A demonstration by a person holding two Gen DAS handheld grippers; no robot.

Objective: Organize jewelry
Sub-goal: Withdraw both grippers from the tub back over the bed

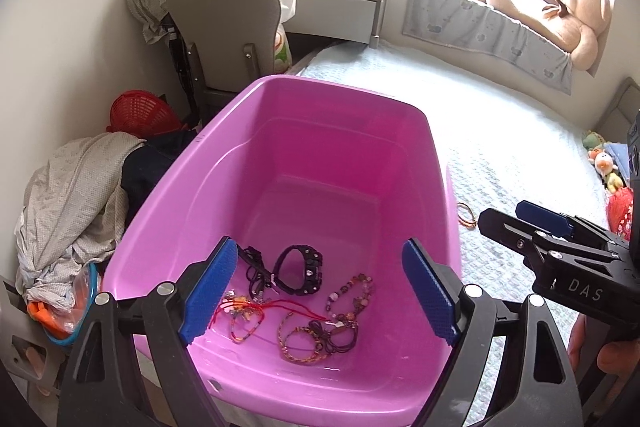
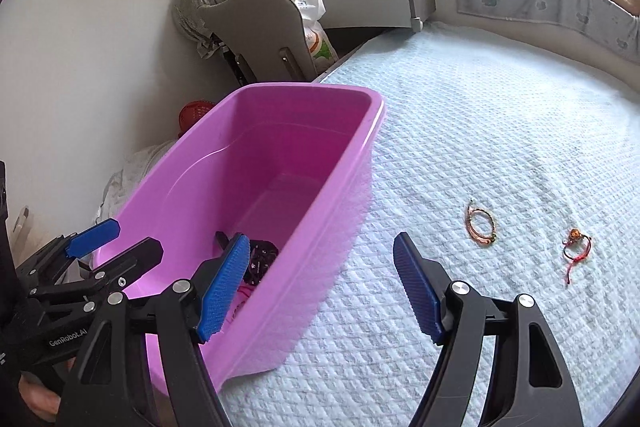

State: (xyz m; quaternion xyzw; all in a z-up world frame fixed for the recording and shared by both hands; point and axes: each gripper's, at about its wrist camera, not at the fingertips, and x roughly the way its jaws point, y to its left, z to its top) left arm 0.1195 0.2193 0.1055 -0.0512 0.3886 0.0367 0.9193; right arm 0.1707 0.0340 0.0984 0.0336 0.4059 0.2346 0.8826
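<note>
A pink plastic bin (image 1: pixel 340 147) stands on the bed's left side. On its floor lie a black watch (image 1: pixel 300 269), black cords (image 1: pixel 254 267), red string bracelets (image 1: pixel 248 315) and beaded bracelets (image 1: pixel 352 299). My left gripper (image 1: pixel 320 243) hovers open over the bin's near end with nothing between its blue pads. My right gripper (image 2: pixel 320 239) is open and empty over the bin's right wall and the bed. On the bedcover to the right lie a thin orange bracelet (image 2: pixel 480 223) and a red string bracelet with a charm (image 2: pixel 576 245). In the right wrist view the bin (image 2: pixel 280 147) hides most of the jewelry.
The quilted pale-blue bedcover (image 2: pixel 500 127) stretches to the right of the bin. Left of the bed are a grey chair (image 1: pixel 228 27), a red basket (image 1: pixel 140 111) and a clothes pile (image 1: pixel 72 199). A teddy bear (image 1: pixel 568 15) lies on the window sill; small plush toys (image 1: pixel 604 163) sit far right.
</note>
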